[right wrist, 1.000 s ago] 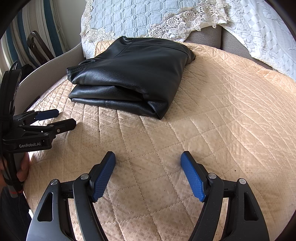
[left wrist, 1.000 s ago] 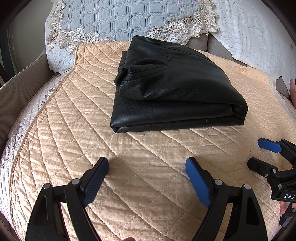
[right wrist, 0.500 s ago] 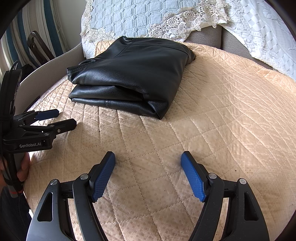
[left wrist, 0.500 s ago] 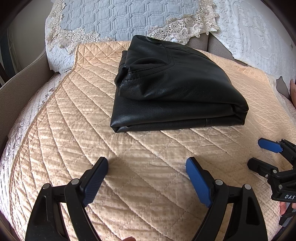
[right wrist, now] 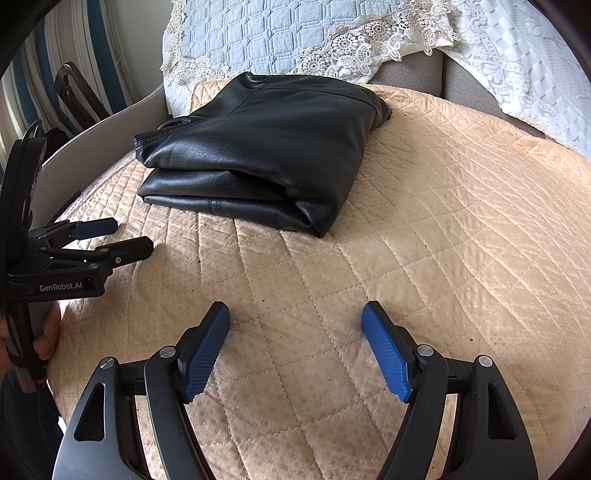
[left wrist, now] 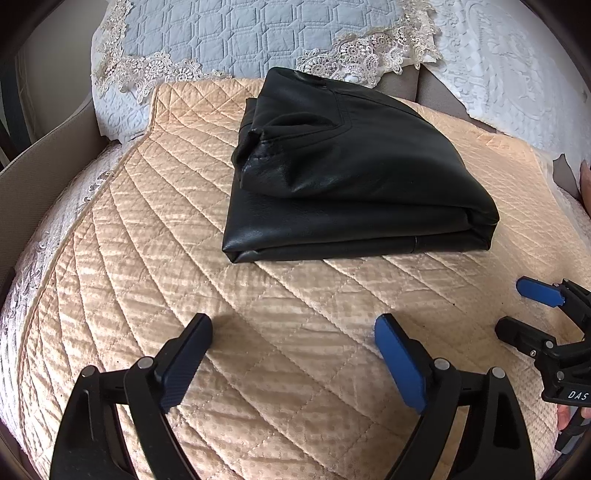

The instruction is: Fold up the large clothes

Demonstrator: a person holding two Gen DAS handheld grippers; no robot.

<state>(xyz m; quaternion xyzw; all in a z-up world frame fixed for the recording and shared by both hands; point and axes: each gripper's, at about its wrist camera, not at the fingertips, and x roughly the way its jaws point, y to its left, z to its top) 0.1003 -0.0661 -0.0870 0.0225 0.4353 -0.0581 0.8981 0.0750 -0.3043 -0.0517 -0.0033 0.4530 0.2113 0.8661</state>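
A folded black leather garment (right wrist: 258, 155) lies on a quilted peach satin cover (right wrist: 424, 240), its thick folded corner pointing toward the camera. Behind it sits a pale blue quilted cushion with lace trim (right wrist: 277, 33). The right gripper (right wrist: 295, 328) hangs above the cover near its front, blue-padded fingers (right wrist: 205, 354) spread wide and empty. At the left edge, the left gripper (right wrist: 125, 238) is held in a hand, its fingers apart, just beside the garment without touching it.

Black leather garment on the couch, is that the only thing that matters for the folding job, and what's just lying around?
Part of the job:
black leather garment, already folded
left claw, open
right claw, open

Just there:
beige quilted cover beneath it
blue quilted pillow
white lace cover
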